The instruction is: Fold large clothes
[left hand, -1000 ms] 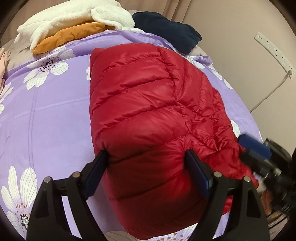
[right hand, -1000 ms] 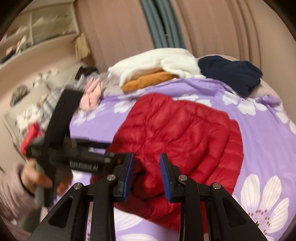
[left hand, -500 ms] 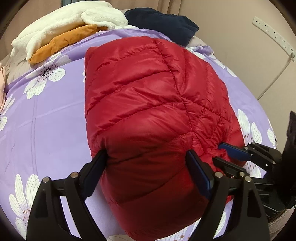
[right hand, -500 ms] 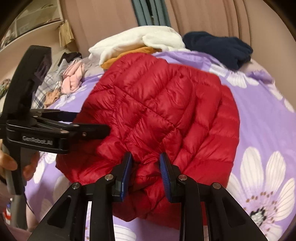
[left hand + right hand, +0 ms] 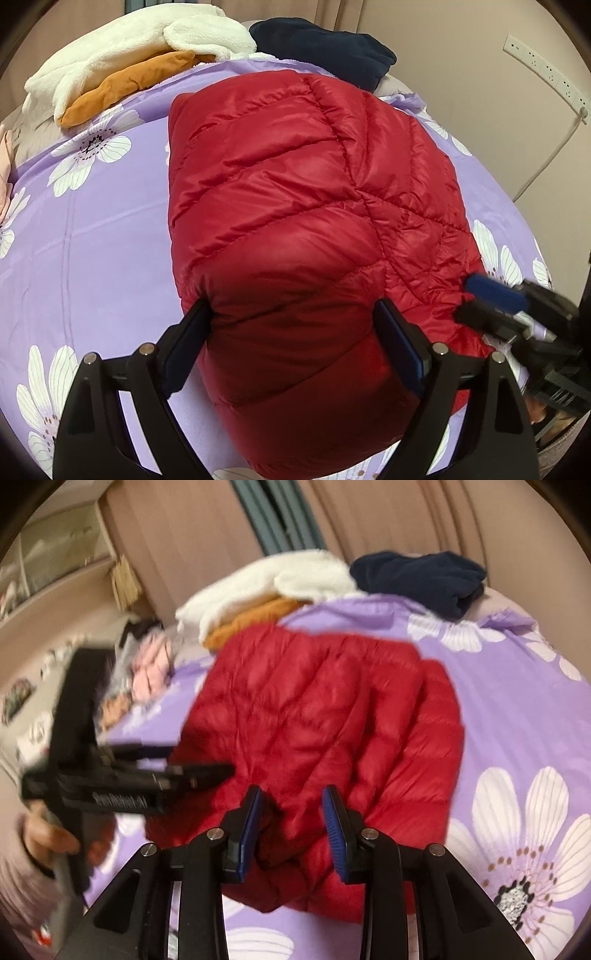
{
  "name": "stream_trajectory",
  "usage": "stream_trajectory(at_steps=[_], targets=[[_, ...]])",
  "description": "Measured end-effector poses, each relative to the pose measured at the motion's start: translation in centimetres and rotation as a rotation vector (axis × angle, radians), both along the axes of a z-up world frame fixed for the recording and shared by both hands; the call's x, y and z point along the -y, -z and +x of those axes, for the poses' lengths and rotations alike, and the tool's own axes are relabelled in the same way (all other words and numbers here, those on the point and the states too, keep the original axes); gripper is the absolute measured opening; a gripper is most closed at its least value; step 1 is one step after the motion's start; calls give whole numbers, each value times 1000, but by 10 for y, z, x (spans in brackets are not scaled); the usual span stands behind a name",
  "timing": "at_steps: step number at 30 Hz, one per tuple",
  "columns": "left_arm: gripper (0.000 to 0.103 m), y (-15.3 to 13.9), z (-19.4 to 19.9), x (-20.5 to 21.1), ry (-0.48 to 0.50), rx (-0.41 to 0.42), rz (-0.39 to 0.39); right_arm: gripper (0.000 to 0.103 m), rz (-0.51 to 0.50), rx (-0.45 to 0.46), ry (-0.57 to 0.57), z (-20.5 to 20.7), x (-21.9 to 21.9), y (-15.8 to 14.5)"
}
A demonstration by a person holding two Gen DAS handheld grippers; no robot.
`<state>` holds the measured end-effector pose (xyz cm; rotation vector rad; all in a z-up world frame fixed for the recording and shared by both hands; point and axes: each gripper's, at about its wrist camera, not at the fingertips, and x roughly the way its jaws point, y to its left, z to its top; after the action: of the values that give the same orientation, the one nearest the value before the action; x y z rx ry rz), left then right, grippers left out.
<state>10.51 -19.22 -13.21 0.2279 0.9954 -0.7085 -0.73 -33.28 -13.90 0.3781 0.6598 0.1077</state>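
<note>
Red quilted puffer jacket (image 5: pixel 295 206) is lying folded into a bulky rectangular bundle, mid-bed on the purple floral bedspread (image 5: pixel 92 240). Shiny fabric, stitched baffles running crosswise, one diagonal seam crossing the top; the near end is puffing up rounded. In the right wrist view a crumpled lower corner of it is bunching loosely near the bed edge.

Left gripper (image 5: pixel 295 347) is straddling the near end of the bundle, jaws spread wide, both pads sitting against the jacket's sides; grasping the jacket across its full width. A hand (image 5: pixel 48 834) is gripping its handle in the right wrist view, pinkish sleeve below it.

Right gripper (image 5: pixel 291 827) is sitting at the crumpled corner, blue pads partly apart and having just been opening; jacket fabric is lying between them but the pads are not pinching it, so released. The frame is blurred there.

Behind the jacket at the head of the bed: white fleece garment (image 5: pixel 140 48) lying on top of an orange garment (image 5: pixel 125 86), navy garment (image 5: pixel 325 48) beside them. Pink clothes (image 5: pixel 151 668) are piling off the far left side. White power strip (image 5: pixel 546 70) is running along the wall, cable hanging down. Shelving (image 5: pixel 55 546) is showing blurry by the curtains.
</note>
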Motion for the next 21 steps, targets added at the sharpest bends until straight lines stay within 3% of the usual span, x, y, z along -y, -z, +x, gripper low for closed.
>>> stream_trajectory(at_steps=[4, 10, 16, 21], targets=[[89, 0, -2, 1, 3, 10, 1, 33, 33, 46, 63, 6, 16, -13], [90, 1, -4, 2, 1, 15, 2, 33, -8, 62, 98, 42, 20, -21], [91, 1, -5, 6, -6, 26, 16, 33, -116, -17, 85, 73, 7, -8], [93, 2, -9, 10, -8, 42, 20, 33, -63, -66, 77, 81, 18, 9]])
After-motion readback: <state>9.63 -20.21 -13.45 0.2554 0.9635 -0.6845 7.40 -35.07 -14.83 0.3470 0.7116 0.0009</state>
